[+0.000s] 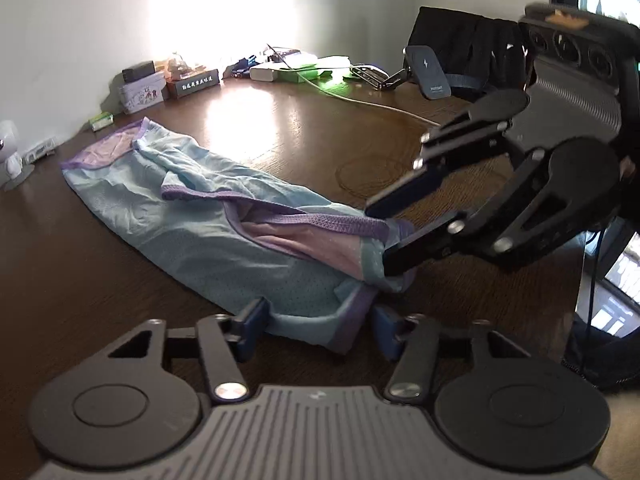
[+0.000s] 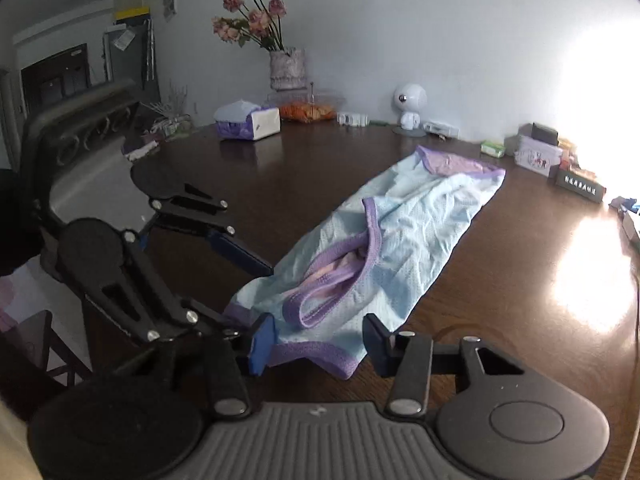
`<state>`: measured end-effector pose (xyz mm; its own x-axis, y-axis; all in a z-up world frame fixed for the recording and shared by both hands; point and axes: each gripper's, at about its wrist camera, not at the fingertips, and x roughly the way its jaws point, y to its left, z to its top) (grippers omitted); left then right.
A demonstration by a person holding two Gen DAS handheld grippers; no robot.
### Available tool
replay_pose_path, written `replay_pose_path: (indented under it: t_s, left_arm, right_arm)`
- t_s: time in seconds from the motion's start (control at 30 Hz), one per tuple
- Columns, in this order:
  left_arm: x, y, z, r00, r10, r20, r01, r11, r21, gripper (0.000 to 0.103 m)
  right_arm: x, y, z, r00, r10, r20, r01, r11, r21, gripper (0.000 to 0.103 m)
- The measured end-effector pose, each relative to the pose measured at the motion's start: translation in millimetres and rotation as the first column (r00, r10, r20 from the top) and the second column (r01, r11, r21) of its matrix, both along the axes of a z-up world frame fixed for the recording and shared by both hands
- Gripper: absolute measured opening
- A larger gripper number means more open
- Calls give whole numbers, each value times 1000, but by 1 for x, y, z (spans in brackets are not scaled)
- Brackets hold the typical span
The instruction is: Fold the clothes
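The left gripper (image 1: 316, 330) and right gripper (image 2: 320, 346) both stand with jaws apart, straddling the near hem of the pale-blue mesh garment with purple trim (image 2: 404, 236). The garment stretches away from them across the dark wooden table (image 2: 280, 184).

Both handheld grippers are matte black linkages with round disc pivots, silver screw heads and a ribbed grey body. The left gripper (image 1: 316, 326) carries blue pads on its fingers (image 1: 252, 322). The right gripper (image 2: 318, 342) has the same blue-faced fingertips (image 2: 262, 342).
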<state>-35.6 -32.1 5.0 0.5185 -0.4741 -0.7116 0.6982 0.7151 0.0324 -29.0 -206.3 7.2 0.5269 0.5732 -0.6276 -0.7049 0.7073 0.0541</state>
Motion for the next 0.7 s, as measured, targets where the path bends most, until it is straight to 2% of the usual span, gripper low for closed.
replay_pose_path:
  t_s: [0.03, 0.07, 0.23, 0.33, 0.37, 0.4, 0.43, 0.5, 0.6, 0.7]
  left_arm:
    - [1, 2, -1, 1000, 10, -8, -10, 1000, -1, 18]
    - [-1, 4, 0, 1000, 13, -10, -13, 1000, 3, 16]
    - [-37, 17, 4, 999, 22, -23, -22, 1000, 1, 11]
    - [-61, 25, 6, 998, 49, -30, -49, 999, -5, 12]
    - [-70, 30, 9, 998, 48, -33, -48, 999, -12, 14]
    - [-77, 35, 11, 999, 48, -21, -48, 999, -21, 21]
    - [-82, 39, 14, 999, 53, -2, -53, 998, -32, 35]
    - [-86, 46, 18, 998, 65, 25, -63, 996, -58, 47]
    - [-86, 54, 23, 996, 76, 50, -71, 993, -91, 51]
    - [-76, 55, 20, 995, 88, 56, -83, 993, -88, 52]
  right_arm:
    - [0, 3, -4, 1000, -13, -3, 13, 1000, -15, 15]
    - [-5, 3, -6, 1000, -24, 9, 25, 1000, -12, 14]
    - [-43, 3, -7, 1000, -9, 26, 10, 1000, -25, 10]
    - [-70, 3, -5, 999, 34, 39, -33, 999, -23, 10]
    - [-79, 3, -4, 998, 47, 50, -46, 999, -22, 11]
    - [-87, 0, -1, 996, 54, 71, -53, 999, -13, 15]
    - [-95, -5, 3, 993, 52, 103, -53, 999, 5, 20]
    - [-106, -16, 10, 987, 57, 151, -65, 997, 47, 41]
    - [-107, -25, 17, 985, 51, 163, -67, 993, 92, 43]
    - [-101, -24, 15, 984, 57, 170, -75, 992, 100, 43]
